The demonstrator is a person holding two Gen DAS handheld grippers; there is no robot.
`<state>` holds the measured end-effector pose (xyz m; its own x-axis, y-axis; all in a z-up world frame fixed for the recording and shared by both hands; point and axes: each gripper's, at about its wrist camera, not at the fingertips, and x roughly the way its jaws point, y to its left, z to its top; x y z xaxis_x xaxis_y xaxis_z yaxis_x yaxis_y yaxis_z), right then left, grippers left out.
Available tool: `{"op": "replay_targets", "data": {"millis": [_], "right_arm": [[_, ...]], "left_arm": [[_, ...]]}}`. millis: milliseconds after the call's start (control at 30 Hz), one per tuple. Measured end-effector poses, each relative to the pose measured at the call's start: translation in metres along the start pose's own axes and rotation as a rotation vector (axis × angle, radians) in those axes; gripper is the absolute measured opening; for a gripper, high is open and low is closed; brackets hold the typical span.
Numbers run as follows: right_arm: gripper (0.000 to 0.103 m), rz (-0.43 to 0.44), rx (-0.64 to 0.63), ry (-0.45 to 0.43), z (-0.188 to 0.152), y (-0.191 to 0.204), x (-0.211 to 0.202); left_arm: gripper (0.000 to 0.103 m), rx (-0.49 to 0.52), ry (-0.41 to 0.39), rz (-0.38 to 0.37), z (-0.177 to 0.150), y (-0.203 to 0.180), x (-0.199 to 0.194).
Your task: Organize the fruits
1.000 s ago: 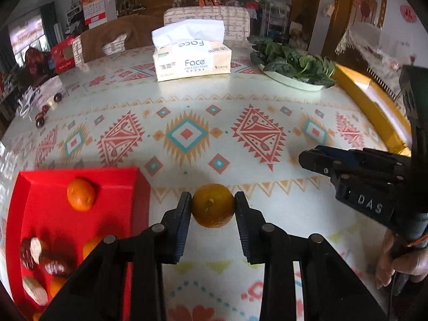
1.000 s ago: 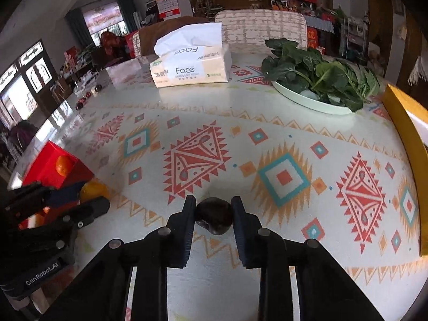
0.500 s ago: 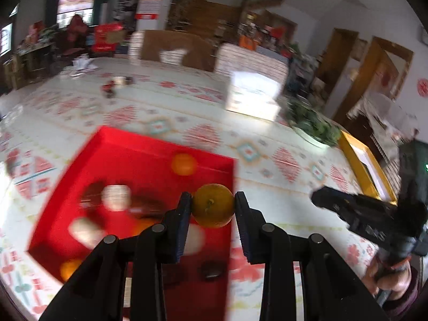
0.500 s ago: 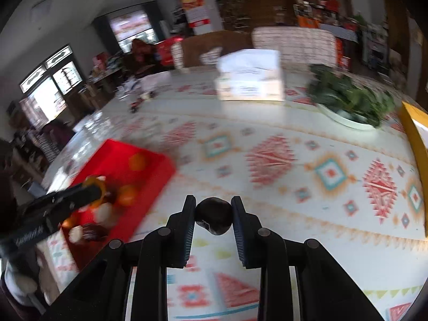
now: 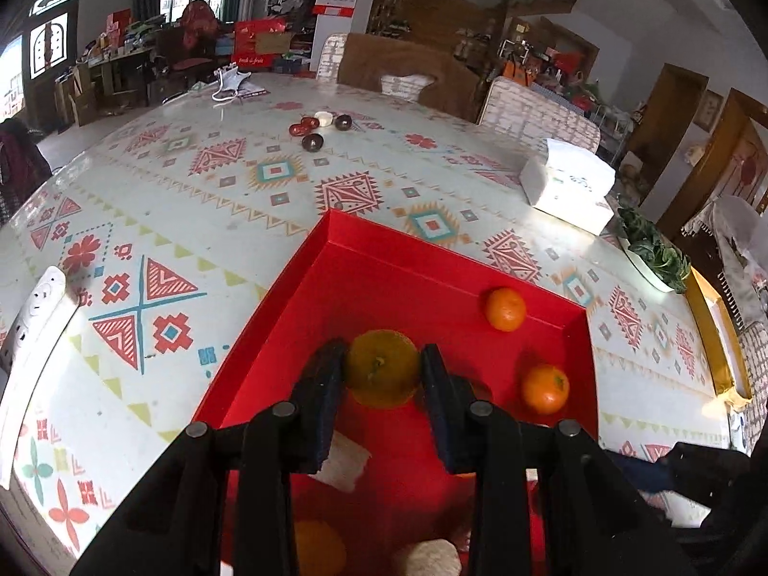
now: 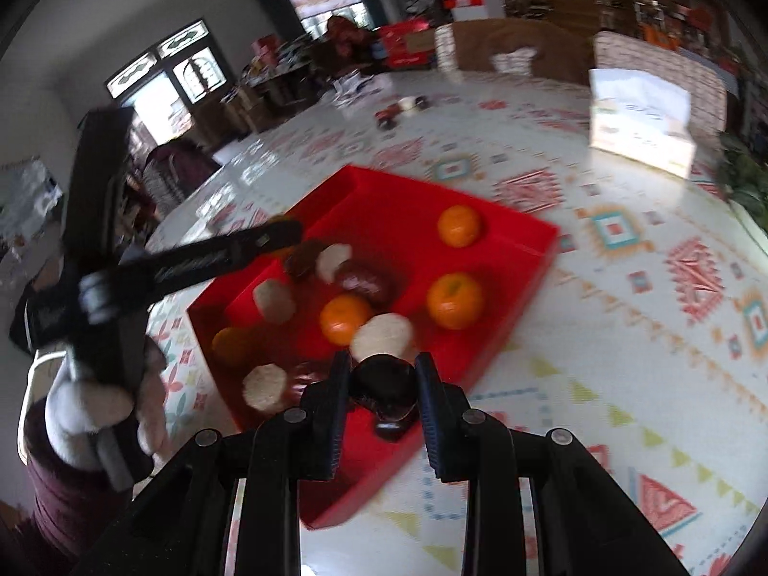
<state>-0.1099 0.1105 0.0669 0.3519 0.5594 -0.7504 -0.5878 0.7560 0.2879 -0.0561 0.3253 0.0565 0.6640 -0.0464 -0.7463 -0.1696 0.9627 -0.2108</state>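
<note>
Fingers of the left gripper (image 5: 382,367) are pinching an orange (image 5: 381,367) over the red tray (image 5: 336,259), with two oranges lying beyond and to their right. Those of the right gripper (image 6: 384,379) are clamping a dark round fruit (image 6: 386,381) at the tray's near edge. Each probably wants lowering onto bare tray floor before letting go, so nothing rolls.

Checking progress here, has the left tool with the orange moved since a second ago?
Yes. The left tool, shut on the orange, has moved from above the patterned tablecloth to above the red tray.
</note>
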Motion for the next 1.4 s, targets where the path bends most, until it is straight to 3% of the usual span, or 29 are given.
{"op": "replay_targets", "data": {"millis": [533, 667, 767, 933, 1033, 1267, 1400], "right_arm": [[0.032, -0.105, 0.004, -0.033, 0.053, -0.007, 0.048], [0.051, -0.078, 0.052, -0.064, 0.057, -0.015, 0.041], [0.052, -0.071, 0.068, -0.090, 0.057, -0.020, 0.031], [0.052, -0.075, 0.099, -0.129, 0.052, -0.025, 0.010], [0.053, -0.084, 0.100, -0.154, 0.043, -0.026, -0.006], [0.058, -0.153, 0.064, -0.189, 0.011, -0.024, -0.038], [0.060, -0.174, 0.042, -0.206, -0.007, -0.023, -0.055]], "left_arm": [[0.032, -0.020, 0.038, -0.039, -0.009, 0.003, 0.009], [0.032, -0.019, 0.024, -0.051, -0.016, 0.001, 0.000], [0.048, -0.020, -0.001, -0.043, -0.020, -0.002, -0.010], [0.069, -0.024, -0.097, 0.022, -0.024, -0.008, -0.040], [0.084, -0.025, -0.199, 0.107, -0.030, -0.014, -0.065], [0.101, 0.021, -0.443, 0.325, -0.053, -0.048, -0.120], [0.103, 0.015, -0.558, 0.413, -0.072, -0.074, -0.151]]}}
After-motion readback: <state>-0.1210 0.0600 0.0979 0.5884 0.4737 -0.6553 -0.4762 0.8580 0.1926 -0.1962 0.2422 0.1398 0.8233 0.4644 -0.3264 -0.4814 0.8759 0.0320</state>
